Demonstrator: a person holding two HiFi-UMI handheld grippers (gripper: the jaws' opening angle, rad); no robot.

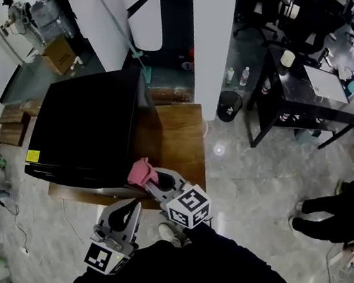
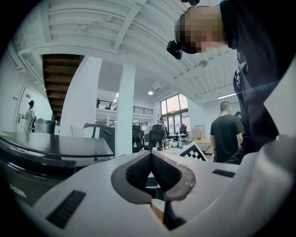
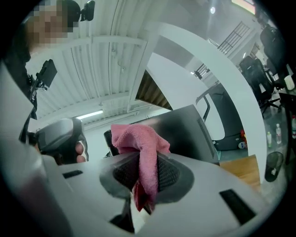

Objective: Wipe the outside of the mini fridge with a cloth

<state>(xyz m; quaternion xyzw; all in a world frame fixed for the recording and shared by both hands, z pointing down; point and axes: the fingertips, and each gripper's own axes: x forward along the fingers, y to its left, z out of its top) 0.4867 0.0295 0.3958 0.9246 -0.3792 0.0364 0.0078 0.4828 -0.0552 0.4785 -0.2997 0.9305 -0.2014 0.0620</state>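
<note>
The black mini fridge stands on a low wooden stand, seen from above in the head view. My right gripper is shut on a pink cloth at the fridge's near right corner. In the right gripper view the pink cloth hangs bunched between the jaws, with the fridge's dark side just behind it. My left gripper sits lower, in front of the fridge, its jaws pressed together with nothing between them. The fridge top shows at the left of the left gripper view.
A white pillar rises behind the wooden stand. A black desk with chairs stands at the back right, and a small black bin beside the pillar. Another person's legs are at the right. Cardboard boxes lie back left.
</note>
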